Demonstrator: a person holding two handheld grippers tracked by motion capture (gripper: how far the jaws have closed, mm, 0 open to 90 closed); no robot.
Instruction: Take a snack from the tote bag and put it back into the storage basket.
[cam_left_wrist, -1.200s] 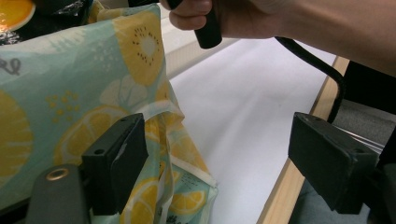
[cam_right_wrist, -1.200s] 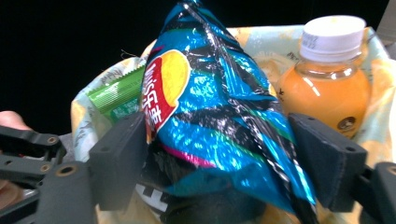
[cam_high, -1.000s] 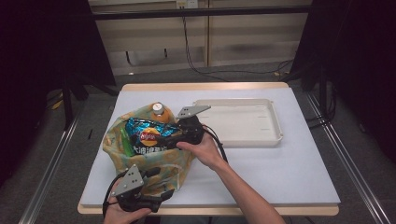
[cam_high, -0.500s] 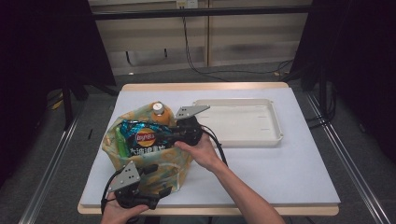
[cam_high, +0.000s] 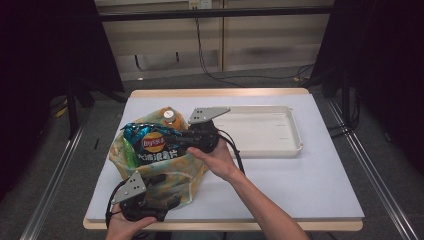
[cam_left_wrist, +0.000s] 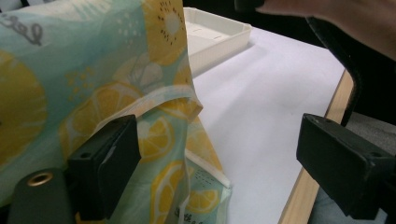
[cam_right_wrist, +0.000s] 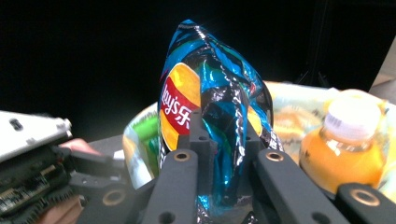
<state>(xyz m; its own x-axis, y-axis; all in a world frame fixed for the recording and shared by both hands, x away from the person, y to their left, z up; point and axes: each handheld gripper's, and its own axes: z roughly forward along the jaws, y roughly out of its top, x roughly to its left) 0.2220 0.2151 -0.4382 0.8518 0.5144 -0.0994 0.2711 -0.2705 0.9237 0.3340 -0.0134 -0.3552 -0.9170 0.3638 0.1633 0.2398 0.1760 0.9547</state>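
— Pinching the blue chip bag (cam_right_wrist: 210, 93), is it, that right gripper (cam_right_wrist: 219, 135)?

— Yes, its jaws have just been closing and are now pressing the crinkled bag between them, above the lemon-print tote (cam_high: 150, 170), beside the orange juice bottle (cam_right_wrist: 348, 144).

— And the left gripper (cam_left_wrist: 219, 172)?

— It is standing wide at the tote's near edge, one jaw lying against the cloth.

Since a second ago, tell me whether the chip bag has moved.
Yes. The chip bag, pinched in the right tool, has risen out of the tote bag and sits higher against the orange bottle.
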